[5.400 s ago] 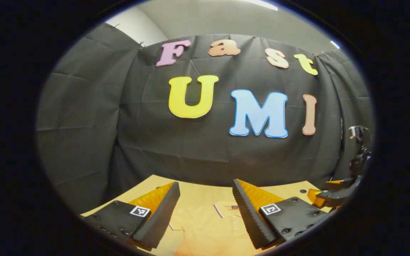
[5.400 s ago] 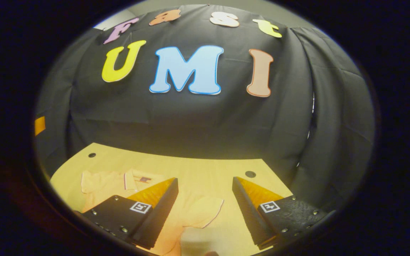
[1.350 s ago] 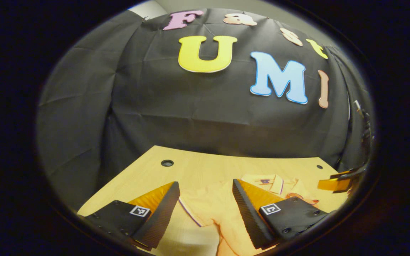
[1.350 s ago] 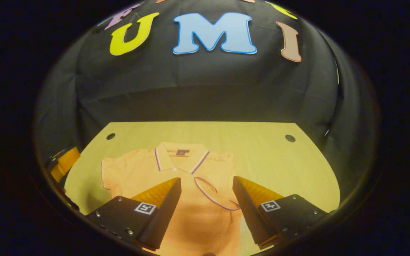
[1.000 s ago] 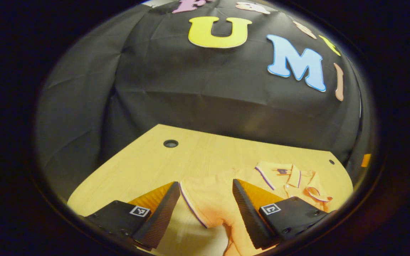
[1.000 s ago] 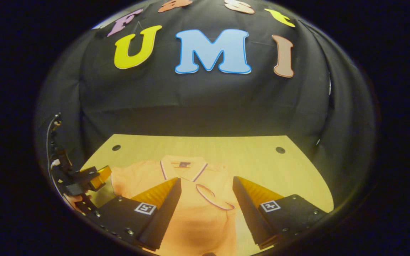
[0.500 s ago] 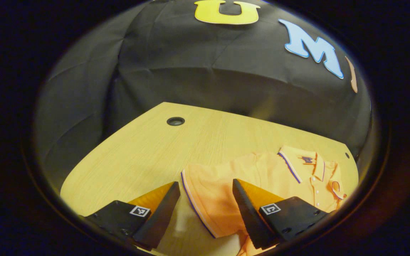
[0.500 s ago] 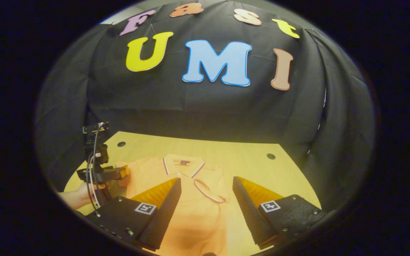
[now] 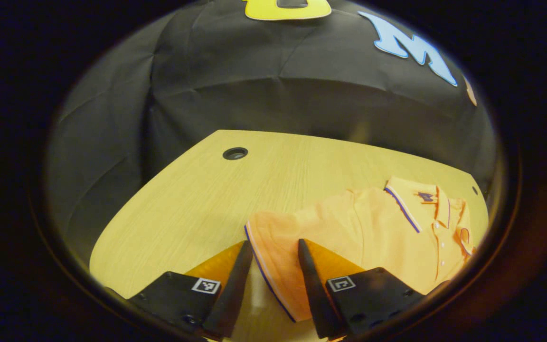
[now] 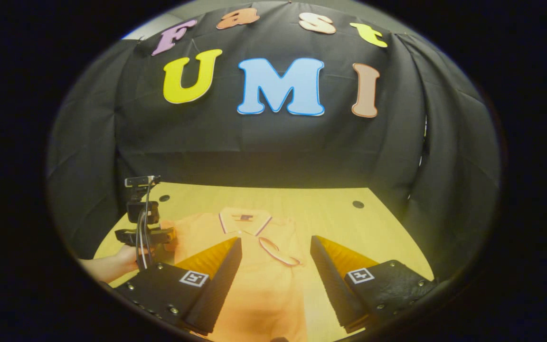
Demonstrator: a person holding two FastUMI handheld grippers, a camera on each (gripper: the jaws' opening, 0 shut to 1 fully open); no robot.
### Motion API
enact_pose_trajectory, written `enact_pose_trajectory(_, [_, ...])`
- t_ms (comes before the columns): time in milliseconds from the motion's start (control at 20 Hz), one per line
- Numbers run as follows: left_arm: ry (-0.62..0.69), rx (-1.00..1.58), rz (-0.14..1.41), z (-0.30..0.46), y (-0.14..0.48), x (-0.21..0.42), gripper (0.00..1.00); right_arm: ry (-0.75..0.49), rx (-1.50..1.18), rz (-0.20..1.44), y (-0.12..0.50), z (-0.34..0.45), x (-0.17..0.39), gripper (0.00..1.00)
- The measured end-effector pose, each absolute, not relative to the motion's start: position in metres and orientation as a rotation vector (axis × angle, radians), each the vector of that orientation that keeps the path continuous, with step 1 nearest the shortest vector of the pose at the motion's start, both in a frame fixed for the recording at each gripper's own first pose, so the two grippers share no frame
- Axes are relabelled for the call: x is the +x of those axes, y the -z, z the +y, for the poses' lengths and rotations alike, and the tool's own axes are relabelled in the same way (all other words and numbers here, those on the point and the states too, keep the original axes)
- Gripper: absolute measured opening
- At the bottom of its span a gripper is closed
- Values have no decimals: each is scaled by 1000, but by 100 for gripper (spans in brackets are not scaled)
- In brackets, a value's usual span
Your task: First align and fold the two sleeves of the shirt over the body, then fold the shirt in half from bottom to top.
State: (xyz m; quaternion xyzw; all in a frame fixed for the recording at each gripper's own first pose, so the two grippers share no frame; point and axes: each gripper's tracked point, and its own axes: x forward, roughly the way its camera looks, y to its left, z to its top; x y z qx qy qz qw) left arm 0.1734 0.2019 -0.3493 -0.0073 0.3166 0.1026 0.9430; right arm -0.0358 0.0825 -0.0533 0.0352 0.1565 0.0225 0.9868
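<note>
An orange polo shirt (image 9: pixel 373 228) lies flat on the wooden table (image 9: pixel 197 199), collar (image 9: pixel 416 199) toward the back wall. Its left sleeve (image 9: pixel 278 237) is spread out, and the striped cuff sits between the fingers of my left gripper (image 9: pixel 273 244), which is open but narrowed, low over the table. In the right gripper view the left gripper (image 10: pixel 159 235) and the hand holding it are at the shirt's left edge. My right gripper (image 10: pixel 275 239) hangs open above the shirt's body (image 10: pixel 254 285). The right sleeve (image 10: pixel 280 254) lies folded over the chest.
Round cable holes mark the table's far corners (image 9: pixel 235 153) (image 10: pixel 358 204). The black cloth wall stands close behind the table. Bare wood (image 10: pixel 349 223) lies to the right of the shirt.
My left gripper has dropped toward the left sleeve's cuff and its fingers have drawn closer together. The right gripper has risen and pulled back slightly, still open.
</note>
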Motion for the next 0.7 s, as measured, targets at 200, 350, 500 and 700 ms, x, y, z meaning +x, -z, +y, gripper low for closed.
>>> enact_pose_trajectory(200, [-202,-49,646,197,350,172,27,-35,75,325,60,75,-42,91])
enact_pose_trajectory(350, [-186,-58,643,194,347,172,7,-28,96,322,65,73,-46,91])
enact_pose_trajectory(500, [-189,-63,624,192,337,172,7,-12,99,322,68,64,-52,91])
enact_pose_trajectory(700, [-145,-33,555,169,303,176,7,8,94,326,71,54,-58,91])
